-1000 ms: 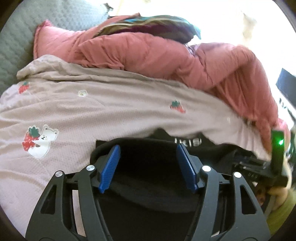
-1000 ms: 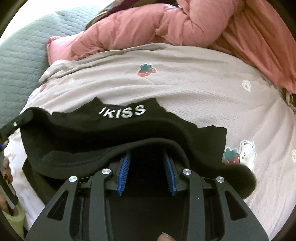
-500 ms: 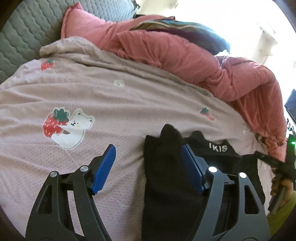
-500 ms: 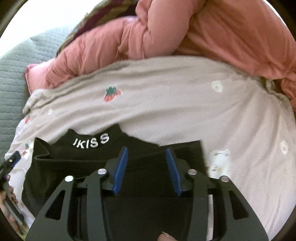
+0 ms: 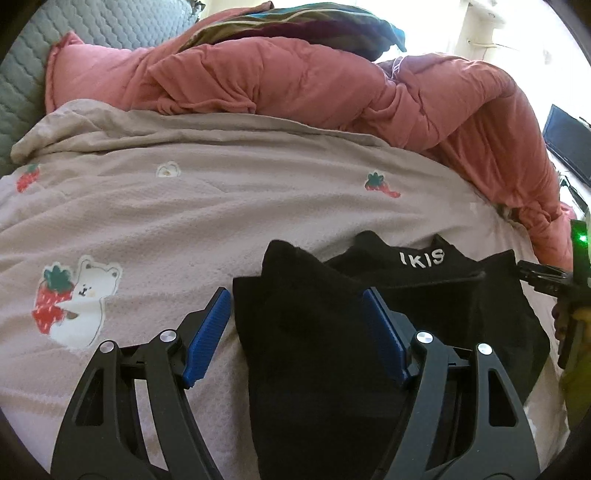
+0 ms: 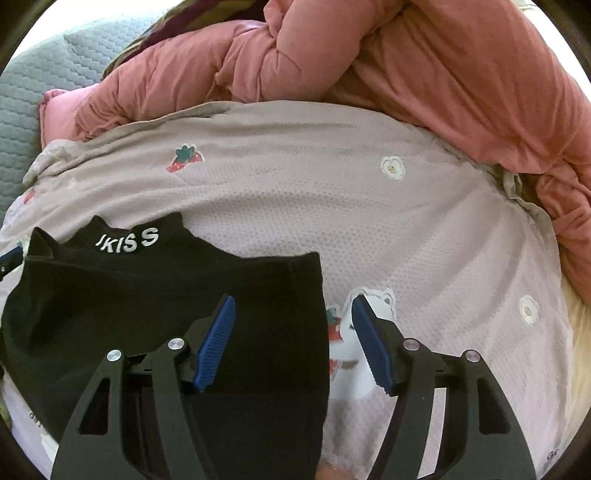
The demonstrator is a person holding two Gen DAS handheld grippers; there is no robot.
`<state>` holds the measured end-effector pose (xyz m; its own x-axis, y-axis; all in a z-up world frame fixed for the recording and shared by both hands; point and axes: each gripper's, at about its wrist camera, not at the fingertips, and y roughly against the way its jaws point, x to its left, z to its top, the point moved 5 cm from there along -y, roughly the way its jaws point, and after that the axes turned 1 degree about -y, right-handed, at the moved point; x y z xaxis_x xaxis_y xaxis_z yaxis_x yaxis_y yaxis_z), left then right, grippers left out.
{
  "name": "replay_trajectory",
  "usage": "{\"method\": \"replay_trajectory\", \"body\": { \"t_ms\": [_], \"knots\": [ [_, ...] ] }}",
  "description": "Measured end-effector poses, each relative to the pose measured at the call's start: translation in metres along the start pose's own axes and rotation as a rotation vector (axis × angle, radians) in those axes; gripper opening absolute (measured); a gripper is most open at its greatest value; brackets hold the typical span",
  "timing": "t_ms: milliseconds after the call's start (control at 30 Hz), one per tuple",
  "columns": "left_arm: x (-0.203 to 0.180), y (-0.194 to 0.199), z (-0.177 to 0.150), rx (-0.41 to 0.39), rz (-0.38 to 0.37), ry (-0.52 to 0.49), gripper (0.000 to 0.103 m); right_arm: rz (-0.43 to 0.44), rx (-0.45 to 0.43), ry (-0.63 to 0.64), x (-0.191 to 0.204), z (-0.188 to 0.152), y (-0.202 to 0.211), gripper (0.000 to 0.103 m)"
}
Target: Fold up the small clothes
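Black top (image 5: pixel 424 295) lying folded on the bed (image 5: pixel 221 206), at 6 o'clock. Left tool (image 5: pixel 295 325) spread wide over its edge, gripping nothing. Right tool (image 6: pixel 291 339) opening, nothing pinched.

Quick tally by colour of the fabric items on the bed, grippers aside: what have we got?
Black: 1, the black garment lettered at the collar
Pink-red: 1, the bunched quilt
Pale pink: 1, the strawberry-print sheet
Grey-green: 1, the quilted cover
Striped multicolour: 1, the cloth atop the quilt
Total: 5
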<state>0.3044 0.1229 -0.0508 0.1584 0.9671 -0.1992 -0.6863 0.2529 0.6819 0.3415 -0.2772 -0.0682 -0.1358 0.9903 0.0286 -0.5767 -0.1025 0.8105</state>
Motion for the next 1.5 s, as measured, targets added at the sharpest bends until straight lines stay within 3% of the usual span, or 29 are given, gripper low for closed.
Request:
{"method": "replay_trajectory", "body": {
  "t_ms": [100, 167, 200, 233, 267, 300, 367, 500, 600, 700, 800, 967, 1100, 1233, 1267, 1300, 1500],
  "knots": [
    [0.001, -0.004, -0.001, -0.004, -0.029, 0.005, 0.065, 0.016, 0.023, -0.02, 0.002, 0.002, -0.011, 0.06],
    [0.002, -0.009, -0.002, 0.005, -0.025, 0.007, 0.061, 0.028, 0.029, -0.023, 0.006, 0.0, -0.015, 0.044],
    [0.001, -0.011, -0.003, 0.004, -0.023, 0.004, 0.045, 0.031, 0.028, -0.021, 0.007, -0.001, -0.015, 0.039],
    [0.001, -0.011, -0.003, 0.002, -0.02, 0.003, 0.034, 0.033, 0.025, -0.019, 0.008, -0.002, -0.015, 0.027],
    [0.002, -0.011, -0.004, -0.002, -0.008, 0.001, 0.013, 0.028, 0.017, -0.018, 0.009, -0.003, -0.014, 0.018],
    [0.002, -0.01, -0.004, -0.004, -0.003, -0.004, 0.004, 0.023, 0.002, -0.023, 0.008, -0.003, -0.011, 0.016],
    [0.001, -0.007, -0.004, -0.012, -0.017, -0.009, 0.003, 0.04, -0.023, -0.05, 0.004, -0.004, -0.003, 0.009],
    [-0.001, 0.008, 0.004, -0.066, -0.002, -0.037, 0.002, 0.081, -0.073, -0.108, -0.006, -0.001, 0.015, 0.007],
    [0.01, 0.033, 0.018, -0.156, -0.022, 0.036, 0.002, 0.133, -0.117, -0.187, -0.021, 0.006, 0.027, 0.007],
    [0.025, 0.043, 0.024, -0.179, -0.021, 0.097, 0.002, 0.161, -0.107, -0.25, -0.032, 0.009, 0.021, 0.007],
    [0.029, 0.032, 0.018, -0.157, -0.006, 0.109, 0.002, 0.136, -0.067, -0.244, -0.03, 0.003, 0.001, 0.007],
    [0.03, -0.007, -0.003, -0.029, 0.086, 0.091, 0.006, 0.053, -0.012, -0.205, -0.024, -0.008, -0.023, 0.009],
    [0.04, -0.004, -0.008, -0.026, 0.102, 0.132, 0.018, 0.008, -0.013, -0.192, -0.027, -0.01, -0.021, 0.017],
    [0.04, 0.018, -0.007, -0.056, 0.151, 0.127, 0.021, -0.019, -0.032, -0.199, -0.031, -0.018, -0.004, 0.03],
    [0.04, 0.022, -0.007, -0.064, 0.153, 0.129, 0.027, -0.016, -0.046, -0.198, -0.03, -0.02, 0.002, 0.032],
    [0.037, 0.029, -0.007, -0.072, 0.147, 0.129, 0.031, -0.017, -0.059, -0.19, -0.028, -0.022, 0.009, 0.034],
    [-0.011, 0.054, -0.016, -0.087, 0.069, 0.08, 0.032, 0.067, -0.093, -0.106, 0.007, -0.043, 0.042, 0.043]
  ]
}}
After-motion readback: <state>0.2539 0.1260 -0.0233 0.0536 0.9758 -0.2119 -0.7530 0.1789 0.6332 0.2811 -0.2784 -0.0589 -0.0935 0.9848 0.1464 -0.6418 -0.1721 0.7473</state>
